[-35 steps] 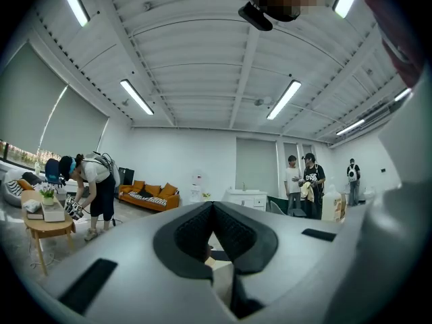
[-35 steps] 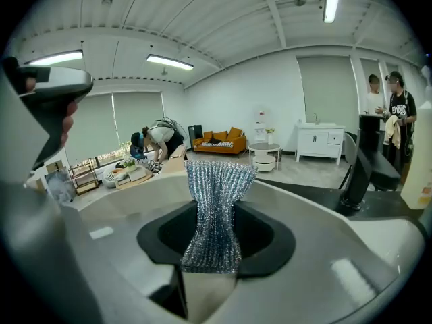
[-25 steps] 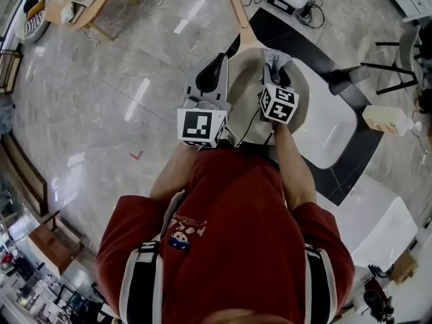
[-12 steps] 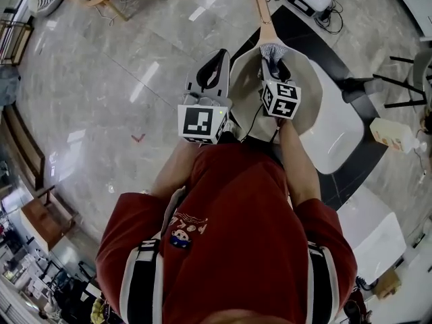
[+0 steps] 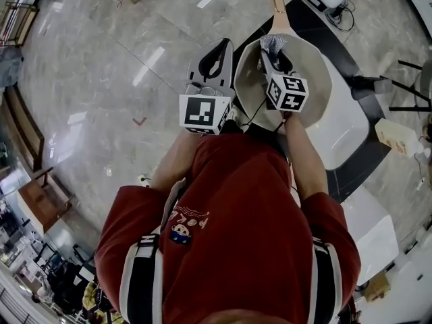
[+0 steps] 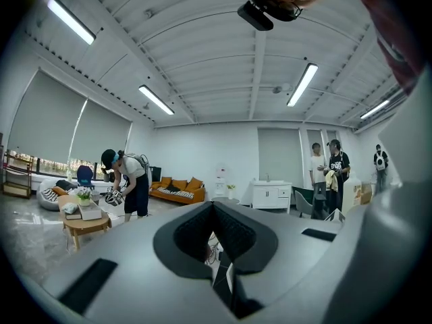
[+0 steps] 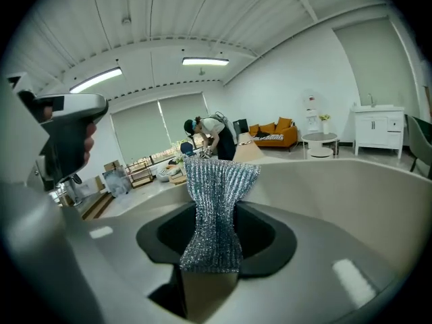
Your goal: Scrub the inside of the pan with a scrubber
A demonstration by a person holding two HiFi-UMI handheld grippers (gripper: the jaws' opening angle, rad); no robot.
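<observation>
— Which way is the pan (image 5: 312,69) pointing?
— It is lying over the desk's (image 5: 361,159) left edge, its handle (image 5: 277,5) running far, out over the floor.
— And the fingers?
— The right gripper (image 5: 273,56) (image 7: 214,211) is pinching the scrubber (image 5: 273,44) (image 7: 219,181) inside the pan, at its far side. The left gripper (image 5: 219,52) (image 6: 212,204), just left of the rim, is holding its fingers closed on nothing.
— Any writing?
— The shirt print (image 5: 187,216) is showing too small to read.

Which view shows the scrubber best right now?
Right gripper view: the scrubber sits clamped in the jaws, weave clear. Head view shows only a small grey tuft over the pan; left gripper view, nothing.
</observation>
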